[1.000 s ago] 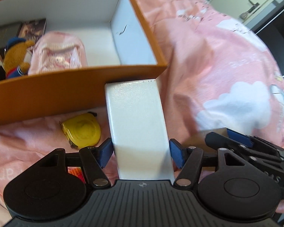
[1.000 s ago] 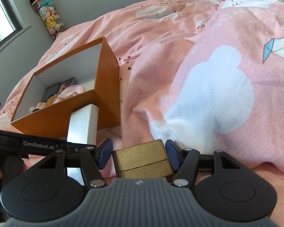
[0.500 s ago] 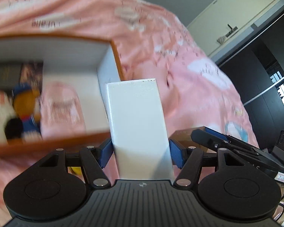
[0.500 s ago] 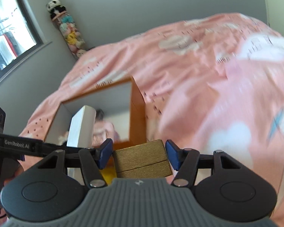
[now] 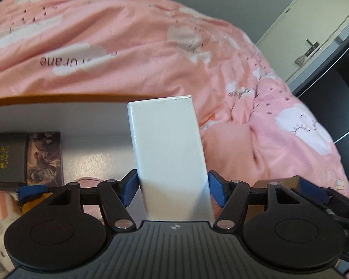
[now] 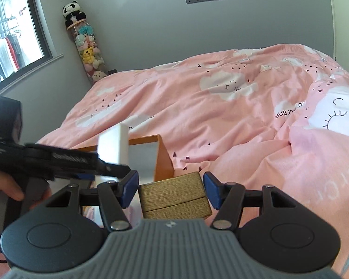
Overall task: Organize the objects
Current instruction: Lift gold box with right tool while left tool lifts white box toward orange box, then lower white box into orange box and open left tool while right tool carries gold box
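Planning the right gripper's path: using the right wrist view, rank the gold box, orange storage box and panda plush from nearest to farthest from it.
1. Gold textured box, held in the right gripper.
2. Orange storage box, just ahead, slightly left.
3. Panda plush, far left, against the wall.

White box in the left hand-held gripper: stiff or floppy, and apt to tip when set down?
The white box probably is stiff: its edges stay straight between the left hand-held gripper pads. Tall and narrow, it may tip if stood upright.
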Demonstrator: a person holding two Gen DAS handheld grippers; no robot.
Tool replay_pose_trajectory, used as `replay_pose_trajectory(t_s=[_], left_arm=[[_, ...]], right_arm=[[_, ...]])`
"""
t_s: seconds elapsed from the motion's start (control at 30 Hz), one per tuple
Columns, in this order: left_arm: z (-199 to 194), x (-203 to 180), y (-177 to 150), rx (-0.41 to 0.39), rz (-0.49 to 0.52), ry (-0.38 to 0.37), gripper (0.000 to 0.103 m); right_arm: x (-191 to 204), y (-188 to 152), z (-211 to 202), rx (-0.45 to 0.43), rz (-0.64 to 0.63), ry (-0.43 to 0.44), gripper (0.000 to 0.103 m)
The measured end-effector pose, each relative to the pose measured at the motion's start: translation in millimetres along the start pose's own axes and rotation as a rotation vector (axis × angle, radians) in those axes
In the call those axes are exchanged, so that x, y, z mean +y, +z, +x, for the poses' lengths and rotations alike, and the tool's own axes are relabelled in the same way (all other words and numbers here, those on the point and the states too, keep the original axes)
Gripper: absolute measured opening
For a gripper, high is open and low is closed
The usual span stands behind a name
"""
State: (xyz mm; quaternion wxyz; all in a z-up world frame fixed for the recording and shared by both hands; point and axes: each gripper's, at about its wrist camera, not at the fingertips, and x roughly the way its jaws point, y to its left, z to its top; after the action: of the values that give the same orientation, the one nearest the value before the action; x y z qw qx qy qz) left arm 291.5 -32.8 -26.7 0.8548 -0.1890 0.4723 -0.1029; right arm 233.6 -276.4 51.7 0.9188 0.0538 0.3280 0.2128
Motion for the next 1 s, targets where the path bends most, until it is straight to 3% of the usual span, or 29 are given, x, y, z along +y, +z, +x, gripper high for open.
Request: replay_pose_trajectory(t_s=[0.4, 0.7, 1.0], left_arm=[[71, 17, -16, 0.174, -0.025, 0.078, 0.073], [77, 23, -9, 0.257, -0.043, 0.070, 0.074], [74, 28, -7, 0.280, -0.014, 0.054, 0.078]], right_arm=[[-12, -14, 42, 0.069, 0.027, -0.007, 0.063], [-15, -15, 49, 0.085, 0.038, -0.014, 0.063], [-15, -16, 48, 0.087, 0.041, -0.018, 0.063]])
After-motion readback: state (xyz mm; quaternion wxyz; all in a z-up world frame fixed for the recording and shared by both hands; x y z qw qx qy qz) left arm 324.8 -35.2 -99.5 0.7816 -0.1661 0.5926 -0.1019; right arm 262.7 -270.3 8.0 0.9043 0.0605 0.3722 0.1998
